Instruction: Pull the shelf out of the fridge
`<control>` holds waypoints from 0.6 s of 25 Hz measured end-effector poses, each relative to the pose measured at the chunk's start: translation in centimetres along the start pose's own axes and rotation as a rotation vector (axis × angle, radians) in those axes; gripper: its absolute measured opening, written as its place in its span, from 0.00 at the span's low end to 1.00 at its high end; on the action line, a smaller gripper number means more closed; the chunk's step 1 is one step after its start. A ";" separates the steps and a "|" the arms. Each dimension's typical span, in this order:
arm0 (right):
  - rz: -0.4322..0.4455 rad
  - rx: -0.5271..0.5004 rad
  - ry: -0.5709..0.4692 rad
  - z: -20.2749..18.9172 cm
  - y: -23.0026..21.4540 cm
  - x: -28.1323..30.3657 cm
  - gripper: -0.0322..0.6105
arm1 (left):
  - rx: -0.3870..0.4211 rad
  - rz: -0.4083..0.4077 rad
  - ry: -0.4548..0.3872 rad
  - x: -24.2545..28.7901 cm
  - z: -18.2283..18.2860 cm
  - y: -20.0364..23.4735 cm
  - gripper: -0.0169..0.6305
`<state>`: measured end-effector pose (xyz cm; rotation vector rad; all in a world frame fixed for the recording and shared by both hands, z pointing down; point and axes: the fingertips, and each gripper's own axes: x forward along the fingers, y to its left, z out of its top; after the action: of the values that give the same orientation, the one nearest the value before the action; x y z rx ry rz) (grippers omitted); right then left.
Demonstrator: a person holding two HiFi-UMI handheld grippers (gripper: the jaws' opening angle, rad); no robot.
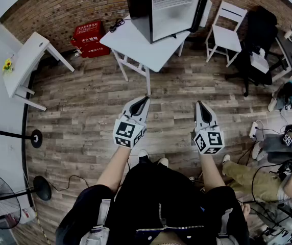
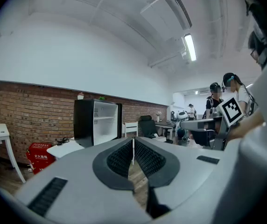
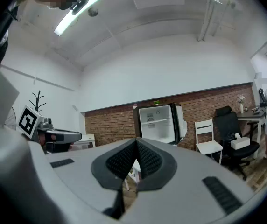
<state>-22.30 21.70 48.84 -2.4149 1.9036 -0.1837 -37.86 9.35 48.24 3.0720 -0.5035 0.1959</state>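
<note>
Left gripper (image 1: 147, 98) and right gripper (image 1: 199, 103) both closed on nothing, fridge (image 1: 166, 9) well ahead!

Both are held out front at about floor-level aim, jaws pressed together, nothing between them. The fridge stands on the white table (image 1: 136, 45), well beyond both tips, its door (image 3: 180, 121) swung open. The shelf (image 3: 157, 121) lies flat across the upper cavity, long edge running side to side, not yet pulled. In the right gripper view the open front sits just above the jaws; in the left gripper view it falls off to the left. So the right hand looks better lined up to draw it straight out.
</note>
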 end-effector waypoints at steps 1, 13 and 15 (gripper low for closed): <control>-0.002 0.000 0.002 0.0 -0.3 -0.1 0.04 | 0.000 -0.002 0.001 0.2 0.0 -0.2 0.07; 0.039 -0.029 -0.012 0.6 -2.3 -1.6 0.05 | 0.002 0.027 0.003 1.1 0.1 -2.5 0.07; 0.045 -0.023 -0.005 0.3 -2.5 -1.9 0.05 | 0.002 0.032 0.003 1.0 0.1 -2.7 0.07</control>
<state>-20.32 24.13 48.74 -2.3819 1.9671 -0.1540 -35.99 11.63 48.31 3.0667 -0.5531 0.2025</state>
